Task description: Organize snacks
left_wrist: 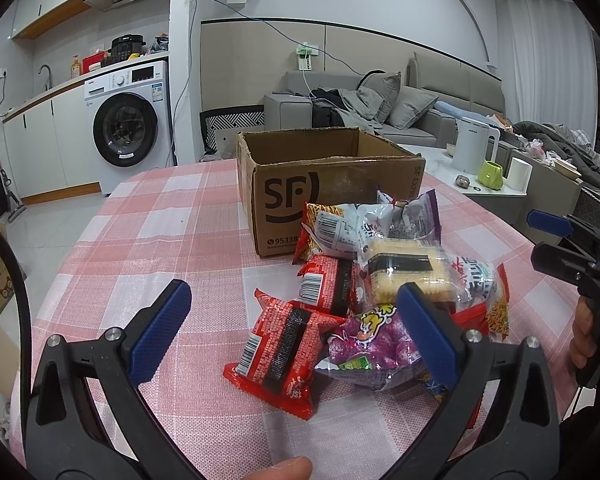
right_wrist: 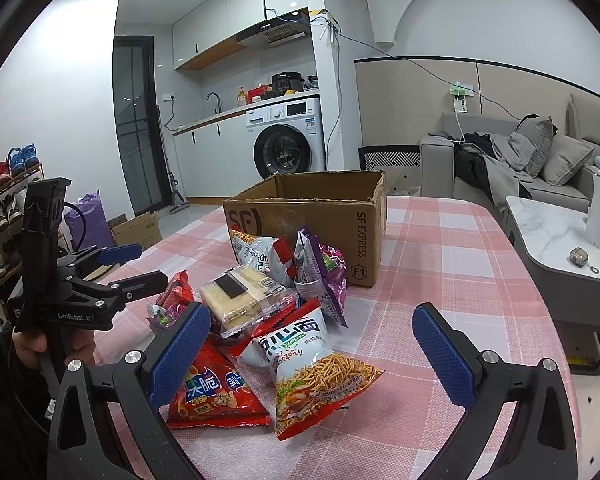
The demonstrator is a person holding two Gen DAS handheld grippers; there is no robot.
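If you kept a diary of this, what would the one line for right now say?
stage: start | left gripper: open, empty | right gripper: open, empty | snack packets: piled on table | cardboard box: open, behind pile

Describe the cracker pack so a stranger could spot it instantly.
Find the cardboard box on the pink checked tablecloth; snack bags are piled in front of it. Atop the pile lies the cracker pack: the only clear wrapper, showing pale square crackers under a black label.
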